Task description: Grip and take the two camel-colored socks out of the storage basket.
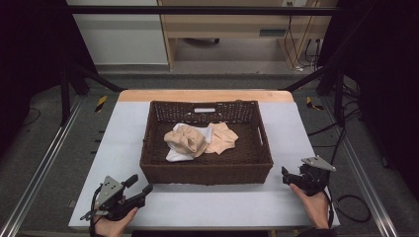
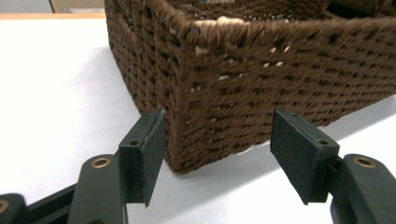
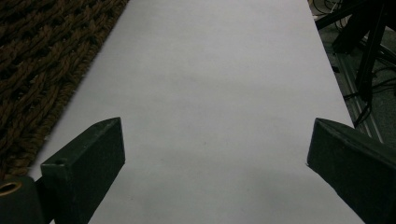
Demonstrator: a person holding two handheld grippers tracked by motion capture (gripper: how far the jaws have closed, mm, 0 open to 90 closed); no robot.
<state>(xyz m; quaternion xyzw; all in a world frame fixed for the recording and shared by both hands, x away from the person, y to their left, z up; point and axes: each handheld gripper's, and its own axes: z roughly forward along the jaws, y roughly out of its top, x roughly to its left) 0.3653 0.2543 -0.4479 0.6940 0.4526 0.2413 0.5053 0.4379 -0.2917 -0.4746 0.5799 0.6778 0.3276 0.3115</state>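
I see my left gripper (image 1: 140, 185) with jaws spread wide and empty, just off the near left corner of the brown wicker basket (image 1: 207, 173). My right gripper (image 1: 291, 177) is spread too, over bare white table (image 1: 207, 205). Crumpled beige and white cloths (image 1: 200, 139) lie inside the basket. Its white label (image 1: 204, 110) is too small to read.

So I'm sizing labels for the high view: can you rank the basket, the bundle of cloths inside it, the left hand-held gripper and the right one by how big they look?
1. Woven basket, clearly largest.
2. Bundle of cloths.
3. Left hand-held gripper and right hand-held gripper: they look about alike, so I won't rank them.
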